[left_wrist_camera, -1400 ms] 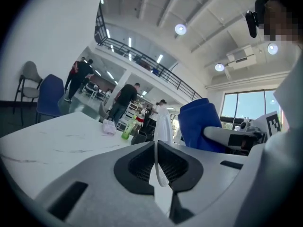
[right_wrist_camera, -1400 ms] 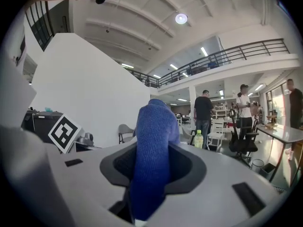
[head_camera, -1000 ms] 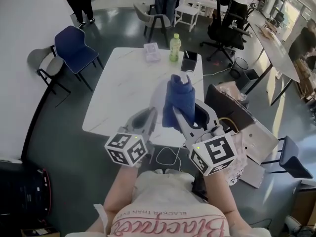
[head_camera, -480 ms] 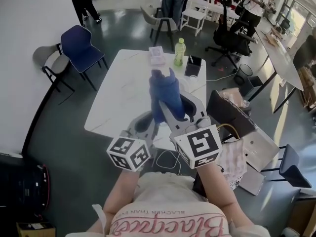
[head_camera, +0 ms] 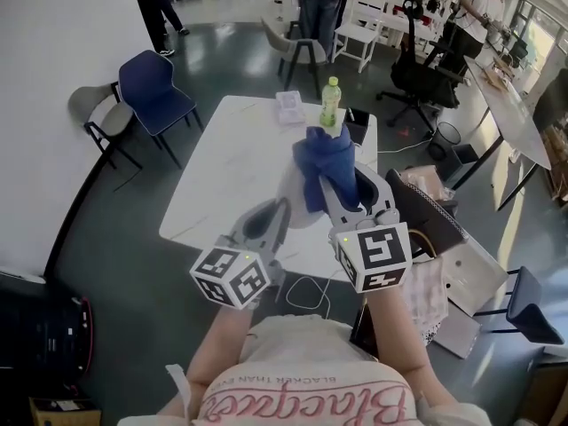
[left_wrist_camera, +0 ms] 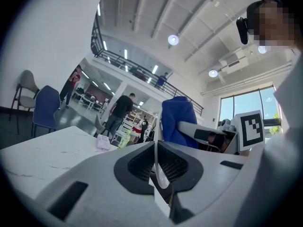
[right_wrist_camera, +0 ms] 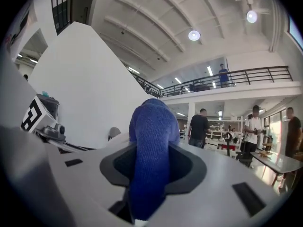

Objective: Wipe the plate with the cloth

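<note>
The left tool [left_wrist_camera: 158,171] pinched the upright plate [head_camera: 293,193] edge-on; the right tool [right_wrist_camera: 147,188] clamped the blue cloth [right_wrist_camera: 150,141] just beside the plate's face, above the desk [head_camera: 226,171]

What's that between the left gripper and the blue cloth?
The plate, gripped on edge by the left gripper, stands between it and the cloth; the head view shows it.

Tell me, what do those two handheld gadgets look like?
Both the left gripper and right gripper are pale grey plastic, with broad tapering fingers and dark meshed pads. Each carries a white cube with black square markers. The person wears a pale top with pink lettering.
</note>
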Demonstrator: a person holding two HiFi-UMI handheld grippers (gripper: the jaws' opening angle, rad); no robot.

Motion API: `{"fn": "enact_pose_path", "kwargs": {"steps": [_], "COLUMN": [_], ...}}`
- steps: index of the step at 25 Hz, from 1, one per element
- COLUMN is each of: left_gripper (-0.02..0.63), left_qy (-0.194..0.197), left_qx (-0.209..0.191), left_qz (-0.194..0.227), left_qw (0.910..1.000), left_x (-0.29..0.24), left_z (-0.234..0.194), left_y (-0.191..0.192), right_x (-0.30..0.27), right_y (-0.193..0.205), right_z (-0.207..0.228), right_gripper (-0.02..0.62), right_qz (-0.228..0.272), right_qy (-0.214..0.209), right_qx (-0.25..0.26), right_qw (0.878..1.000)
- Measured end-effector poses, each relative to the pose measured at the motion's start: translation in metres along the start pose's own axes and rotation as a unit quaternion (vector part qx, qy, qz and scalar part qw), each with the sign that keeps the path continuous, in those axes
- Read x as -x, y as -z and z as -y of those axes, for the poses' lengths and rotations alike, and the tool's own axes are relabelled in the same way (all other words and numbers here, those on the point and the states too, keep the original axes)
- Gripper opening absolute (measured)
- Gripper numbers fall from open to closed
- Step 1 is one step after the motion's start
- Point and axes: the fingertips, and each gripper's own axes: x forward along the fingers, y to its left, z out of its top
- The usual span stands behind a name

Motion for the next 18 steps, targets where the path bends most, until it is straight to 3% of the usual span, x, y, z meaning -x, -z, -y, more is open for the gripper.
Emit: {"fn": "enact_pose_path", "kwargs": {"steps": [9,18], "left_gripper": [0.017,0.017], "left_qy": [0.01,0.013], "left_qx": [-0.003,-0.004], "left_qz": [0.006,0.0], "left_qw": [0.9999,0.9999], "left_x": [-0.006,-0.016], "left_z": [0.007,0.009], "left_y": [-0.002,0.002], "right_x": [0.028,0.052], "right_y": [0.023,0.002], "right_z": [0.054,0.048], "right_gripper": [0.135,0.133], "right_qz": [-0.021,0.012], "right_qy": [0.07,0.061], "right_qx": [-0.026,-0.035], "right_qw": [0.997,0.997]}}
